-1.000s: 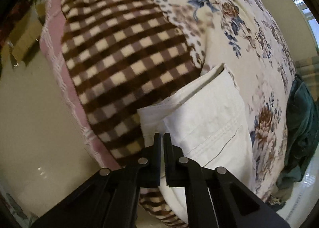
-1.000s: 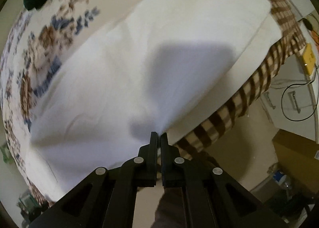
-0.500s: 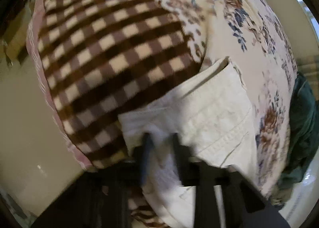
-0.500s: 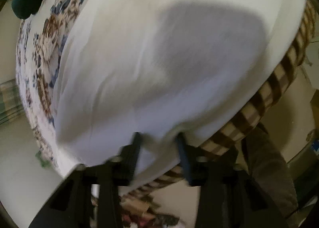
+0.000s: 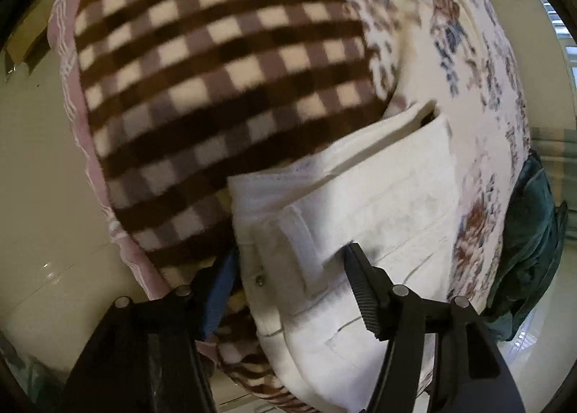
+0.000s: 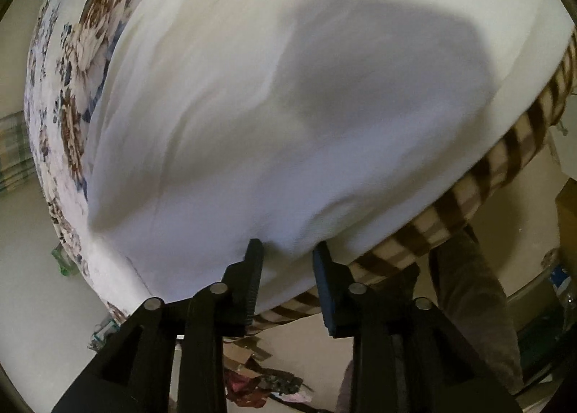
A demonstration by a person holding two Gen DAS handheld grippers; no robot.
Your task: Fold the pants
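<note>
Change since earlier frames: both claws, clenched a second ago, now stand released with jaws spread; each has closed in on the cloth.
Item: white pants point(image 5: 378, 196), lying flat on the bed, across the brown checked blanket point(image 5: 216, 70) and the floral bedspread point(image 5: 468, 52).
Left claw point(image 5: 288, 268): released, jaws astride the waistband end near the bed's edge; a metal button point(image 5: 258, 280) and a belt loop lie between them.
Right claw point(image 6: 286, 261): released, jaws either side of a small raised ridge at the near edge of the pants point(image 6: 288, 106); contact cannot be told.
Handling, judged: soft, light, limp cotton-like cloth; it will sag and drag on the fuzzy blanket; not fragile, not slippery.
Hold points, judged: the thick stitched waistband for the left, the pinched-up edge for the right, gathering all layers.
Surroundings: dark green garment point(image 5: 526, 232) at the far side of the bed.
</note>
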